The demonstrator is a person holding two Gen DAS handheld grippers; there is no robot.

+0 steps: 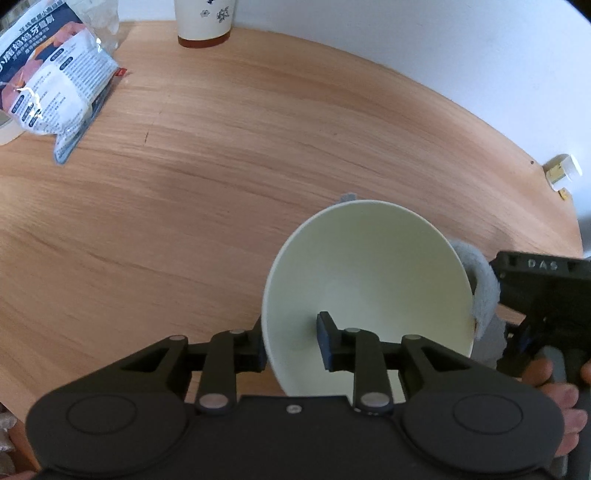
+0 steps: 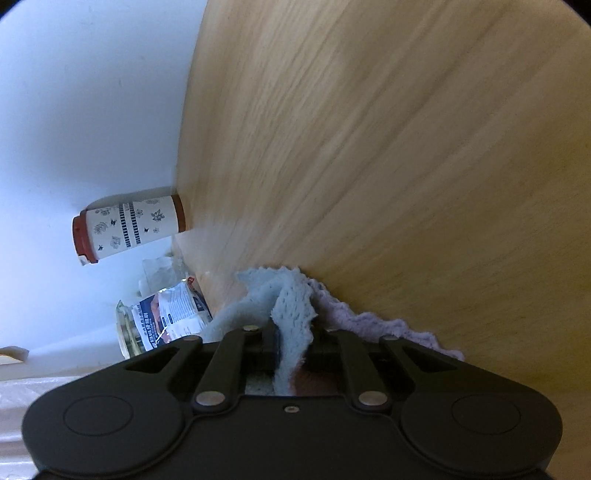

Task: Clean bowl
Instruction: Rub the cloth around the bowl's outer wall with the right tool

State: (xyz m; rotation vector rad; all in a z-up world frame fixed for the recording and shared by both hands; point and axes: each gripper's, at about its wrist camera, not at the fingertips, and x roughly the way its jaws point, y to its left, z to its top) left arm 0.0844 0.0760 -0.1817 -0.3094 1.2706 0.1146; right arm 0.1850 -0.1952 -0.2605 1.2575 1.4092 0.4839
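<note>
A pale cream bowl (image 1: 369,280) is tilted above the wooden table, its inside facing me. My left gripper (image 1: 291,343) is shut on its near rim, one finger inside the bowl and one outside. My right gripper (image 2: 293,347) is shut on a grey-blue cloth (image 2: 291,306). In the left wrist view the cloth (image 1: 480,280) lies against the bowl's right outer rim, with the right gripper's black body (image 1: 535,295) and the hand just beyond it. The right wrist view is rolled sideways and does not show the bowl.
A snack packet (image 1: 55,92) lies at the table's far left, also in the right wrist view (image 2: 173,314). A flowered paper cup (image 1: 203,22) with a red lid stands by the white wall. A small white bottle (image 1: 563,171) sits at the right edge.
</note>
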